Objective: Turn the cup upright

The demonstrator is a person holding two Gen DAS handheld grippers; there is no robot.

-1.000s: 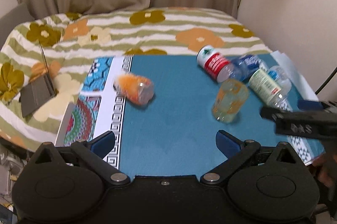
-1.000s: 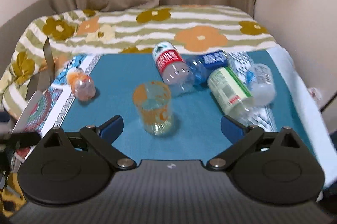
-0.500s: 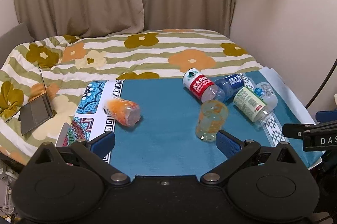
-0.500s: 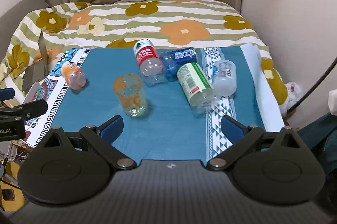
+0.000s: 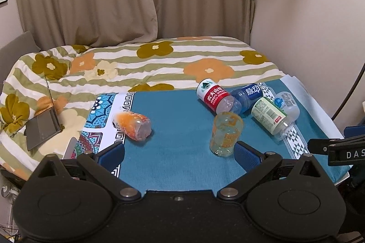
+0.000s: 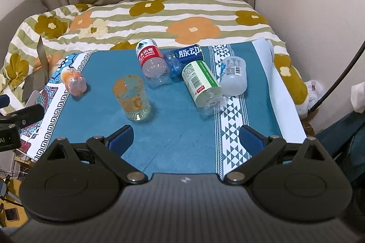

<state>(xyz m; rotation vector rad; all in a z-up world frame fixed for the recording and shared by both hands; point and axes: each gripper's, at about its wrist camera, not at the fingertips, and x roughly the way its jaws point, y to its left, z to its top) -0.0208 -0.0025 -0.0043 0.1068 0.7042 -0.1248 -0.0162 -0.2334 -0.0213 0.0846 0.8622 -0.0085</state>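
Observation:
A clear glass cup with orange print (image 5: 225, 133) stands upright on the teal cloth (image 5: 178, 119), open rim up. It also shows in the right wrist view (image 6: 133, 100). My left gripper (image 5: 180, 152) is open and empty, held back from the table's near edge, the cup just beyond its right finger. My right gripper (image 6: 186, 136) is open and empty, also back from the near edge, the cup ahead to its left. Each gripper shows at the edge of the other's view.
An orange bottle (image 5: 133, 126) lies at the cloth's left side. Several bottles lie clustered behind the cup: red-labelled (image 5: 215, 98), blue (image 5: 247, 95), green-labelled (image 5: 270, 116) and a clear one (image 5: 287, 103). A floral-blanket bed (image 5: 148, 64) lies beyond, with a laptop (image 5: 44, 122) on it.
Both grippers have pulled back and up from the table, so the whole cloth and the bed show. The cup and bottles have stayed where they were.

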